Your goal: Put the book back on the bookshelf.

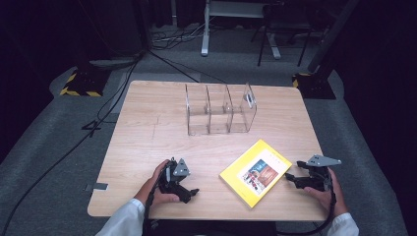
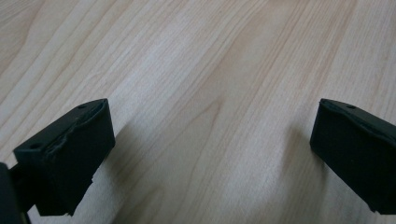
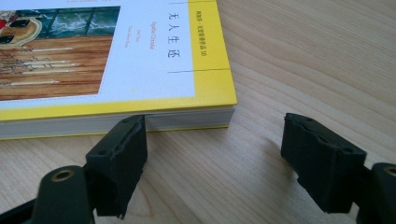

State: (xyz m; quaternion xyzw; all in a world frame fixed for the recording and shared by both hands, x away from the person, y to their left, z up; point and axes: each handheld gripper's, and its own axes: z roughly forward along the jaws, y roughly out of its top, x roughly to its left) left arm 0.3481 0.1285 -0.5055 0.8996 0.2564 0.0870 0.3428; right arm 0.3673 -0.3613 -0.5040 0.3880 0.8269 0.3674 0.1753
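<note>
A yellow book (image 1: pixel 255 172) with a picture on its white cover lies flat on the wooden table (image 1: pixel 147 128), near the front right. My right gripper (image 1: pixel 291 178) sits just to its right, open, jaws pointing at the book's edge. In the right gripper view the book (image 3: pixel 140 60) lies just beyond the jaws; the right gripper (image 3: pixel 212 140) holds nothing. My left gripper (image 1: pixel 193 192) rests near the front left of the table, open, over bare wood. In the left gripper view its jaws stand wide apart, and the left gripper (image 2: pixel 210 140) has only tabletop between them.
A clear plastic organiser (image 1: pixel 219 109) with three upright compartments stands at the back middle of the table. Beyond the table, cables (image 1: pixel 103 110) trail over grey carpet, and a stand base with yellow-black tape (image 1: pixel 81 83) sits at far left.
</note>
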